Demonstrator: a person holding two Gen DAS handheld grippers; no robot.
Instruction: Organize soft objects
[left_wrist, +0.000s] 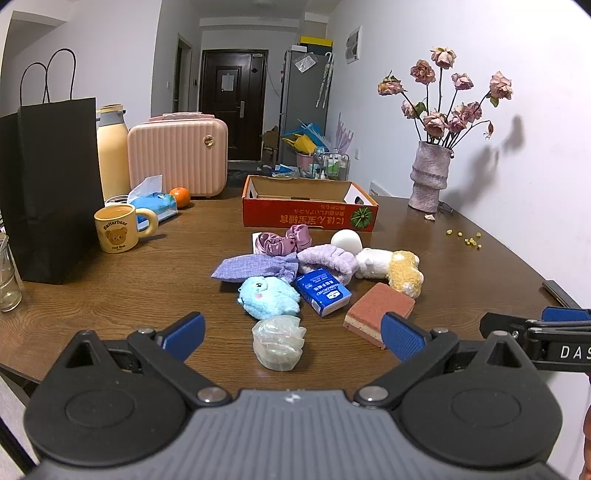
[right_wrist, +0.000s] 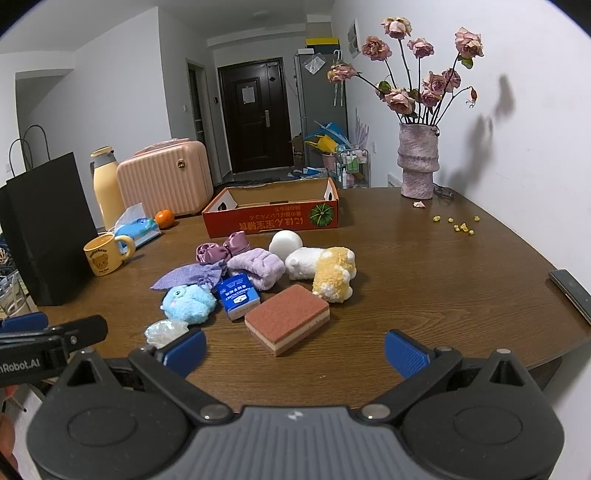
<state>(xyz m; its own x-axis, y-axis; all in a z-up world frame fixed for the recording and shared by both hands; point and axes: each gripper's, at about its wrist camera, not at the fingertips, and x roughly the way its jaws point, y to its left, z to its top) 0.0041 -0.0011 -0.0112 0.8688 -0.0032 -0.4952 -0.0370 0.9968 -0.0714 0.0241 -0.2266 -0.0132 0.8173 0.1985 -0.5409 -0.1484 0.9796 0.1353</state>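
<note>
While both claws hang back at the near edge of the bench (left_wrist: 129, 291), I log the task as not yet begun: every soft item lies loose in one cluster, and the cardboard tray (left_wrist: 310, 216) behind it looks bare from here.

Left wrist view. Left claw (left_wrist: 291, 334): jaws spread wide, holding nothing. Directly ahead, between its blue pads, sits a pearly crinkled scrunchie (left_wrist: 279, 343), nearest item of the lot. Beyond it: a fluffy blue plush (left_wrist: 267, 297); a blue tissue pack (left_wrist: 322, 291); a lilac drawstring pouch (left_wrist: 255, 267); a mauve satin scrunchie (left_wrist: 282, 242); a lavender towelling band (left_wrist: 327, 260); a white rounded piece (left_wrist: 346, 240); a white-and-yellow plush (left_wrist: 389, 267); a red-topped layered sponge (left_wrist: 378, 308), its near corner hidden behind my right pad. Items touch or overlap.

Right wrist view. Right claw (right_wrist: 295, 350): equally wide, empty. The sponge (right_wrist: 288, 317) lies just ahead, slightly left of centre, corner toward me. The white-and-yellow plush (right_wrist: 325, 271) sits behind it, the tray (right_wrist: 271, 219) farther back, open side up. The left claw's finger (right_wrist: 55, 332) shows at my left margin.

Judgement on next move: advance one claw over its nearest piece, scrunchie for the left or sponge for the right, straddle it, close gently since all should compress, then carry it to the tray, which I take to be the destination. The sponge's breadth calls for nearly the full opening.
</note>
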